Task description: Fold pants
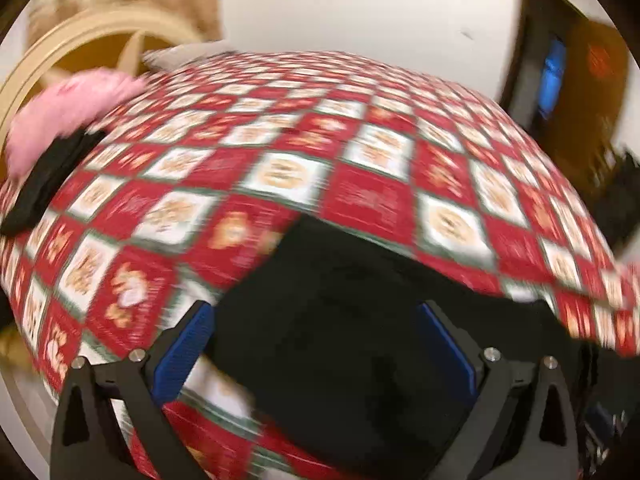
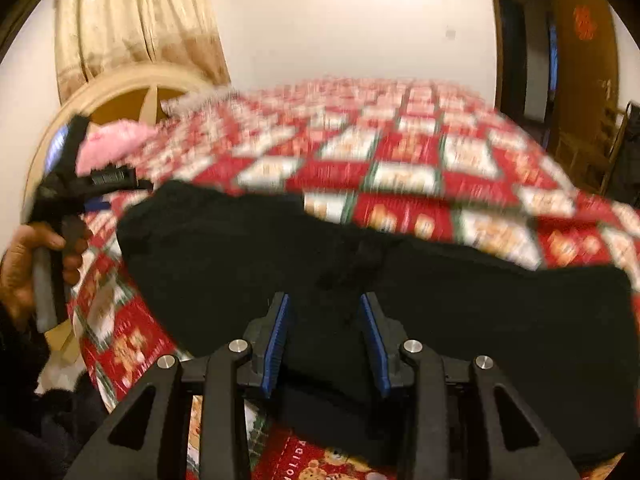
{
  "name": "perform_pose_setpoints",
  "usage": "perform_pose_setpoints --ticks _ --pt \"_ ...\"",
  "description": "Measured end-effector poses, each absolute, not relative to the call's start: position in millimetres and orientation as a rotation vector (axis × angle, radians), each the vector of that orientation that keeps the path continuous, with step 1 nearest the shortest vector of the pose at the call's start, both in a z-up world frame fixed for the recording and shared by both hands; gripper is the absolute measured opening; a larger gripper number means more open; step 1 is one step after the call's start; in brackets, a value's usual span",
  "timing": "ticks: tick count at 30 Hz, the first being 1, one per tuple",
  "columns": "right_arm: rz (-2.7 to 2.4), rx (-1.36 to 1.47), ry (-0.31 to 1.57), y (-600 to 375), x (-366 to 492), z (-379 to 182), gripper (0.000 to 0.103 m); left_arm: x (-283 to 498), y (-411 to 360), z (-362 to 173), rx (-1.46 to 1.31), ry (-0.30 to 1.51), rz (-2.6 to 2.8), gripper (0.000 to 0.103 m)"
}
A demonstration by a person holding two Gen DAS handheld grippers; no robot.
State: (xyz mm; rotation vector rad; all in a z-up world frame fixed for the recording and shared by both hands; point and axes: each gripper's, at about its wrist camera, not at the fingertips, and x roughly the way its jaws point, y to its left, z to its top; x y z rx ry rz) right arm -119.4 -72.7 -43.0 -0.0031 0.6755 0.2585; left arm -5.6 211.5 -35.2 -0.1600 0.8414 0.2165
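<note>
**The pants lie sideways in front of the right tool**

The right tool (image 2: 324,340) has its two blue pads a little way apart. Black cloth lies under and between them, but the pads do not look like they are pinching it. This tool is right over the black pants (image 2: 440,300), close to a small bunched spot in the middle of them.

The pants lie on the bed (image 2: 400,152), near its front edge. They stretch long from left to right across this tool's view, so the tool points across them, not along them.

The left tool (image 1: 316,340) has its pads wide apart. In its own view the pants (image 1: 340,320) sit between and under the pads, with nothing pinched. In the right view, a hand (image 2: 24,264) holds this left tool (image 2: 70,184) up off the left end of the pants.

I think the right tool is nearer to the middle, and the left one is nearer to the left end. A fold would likely go along the long way. The pictures are blurry, so I cannot see the edges well.

A pink fluffy thing (image 2: 116,140) and another dark cloth (image 1: 48,184) lie far off by the headboard (image 2: 128,92).
</note>
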Motion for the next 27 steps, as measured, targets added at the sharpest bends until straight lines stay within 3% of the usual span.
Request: perform_pose_setpoints --ticks 2,9,13,16,22,27 --pt "0.239 -0.003 0.644 -73.9 -123.2 -36.5 0.052 -5.7 232.8 -37.2 -0.211 0.83 0.262 0.103" --pt "0.249 0.022 0.697 -74.0 -117.5 -44.8 0.052 -8.3 254.3 -47.4 -0.311 0.768 0.216 0.098" --pt "0.243 0.026 0.697 -75.4 -118.7 -45.5 0.052 -2.7 241.9 -46.9 -0.178 0.716 0.196 0.088" --pt "0.236 0.041 0.708 -78.1 -116.9 -47.1 0.052 3.1 239.4 -44.4 -0.112 0.679 0.17 0.088" --pt "0.22 0.084 0.737 -86.3 -112.6 -51.3 0.052 19.9 247.5 -75.1 -0.217 0.841 0.073 0.078" --pt "0.208 0.114 0.748 -92.0 -111.3 -53.3 0.052 13.6 240.6 -74.3 -0.184 0.835 0.072 0.074"
